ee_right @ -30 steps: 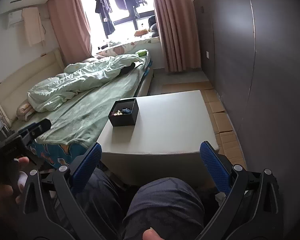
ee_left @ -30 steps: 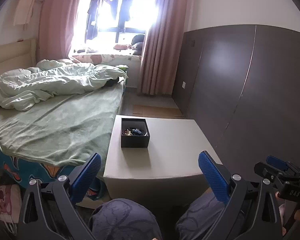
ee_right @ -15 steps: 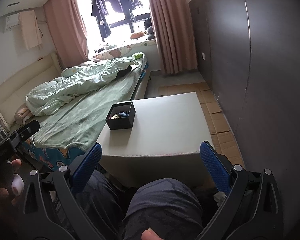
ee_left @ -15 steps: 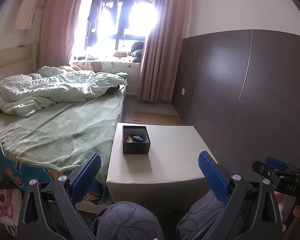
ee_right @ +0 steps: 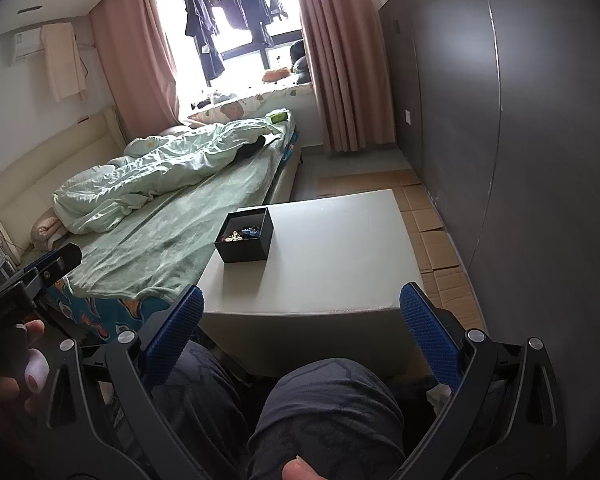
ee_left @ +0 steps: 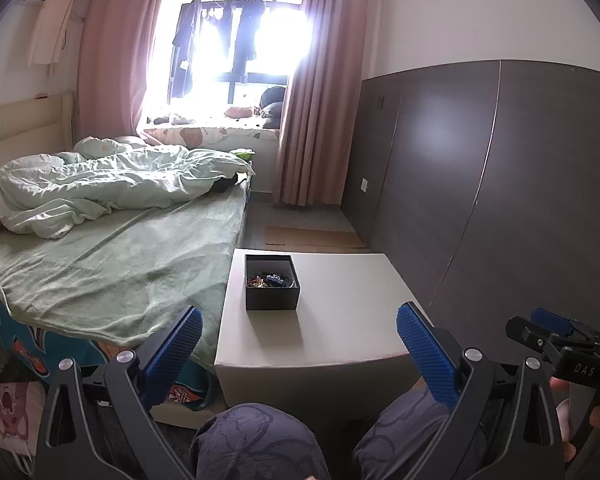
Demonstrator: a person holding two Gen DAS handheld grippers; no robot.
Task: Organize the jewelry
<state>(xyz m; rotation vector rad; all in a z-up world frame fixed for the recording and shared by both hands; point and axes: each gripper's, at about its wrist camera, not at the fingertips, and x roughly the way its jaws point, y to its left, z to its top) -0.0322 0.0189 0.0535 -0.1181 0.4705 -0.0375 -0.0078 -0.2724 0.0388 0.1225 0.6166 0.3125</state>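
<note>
A small black open box (ee_left: 271, 287) (ee_right: 245, 241) stands on the left part of a low white table (ee_left: 340, 320) (ee_right: 332, 256). Inside it lies a tangle of small jewelry pieces (ee_left: 271, 280) (ee_right: 242, 234), gold and blue among them. My left gripper (ee_left: 300, 344) is open, held well back from the table above the person's knees, nothing between its blue pads. My right gripper (ee_right: 302, 324) is open too, also short of the table's near edge and empty. Each gripper shows at the edge of the other's view.
A bed with a green sheet (ee_left: 112, 264) and rumpled duvet (ee_right: 152, 176) runs along the table's left side. A dark wardrobe wall (ee_left: 500, 200) closes the right. Flattened cardboard (ee_right: 440, 248) lies on the floor beside the table. The person's knees (ee_right: 332, 408) fill the foreground.
Both grippers have tilted upward and drawn back a little, so the table and box sit lower and smaller in both views. Neither gripper's opening has changed.
</note>
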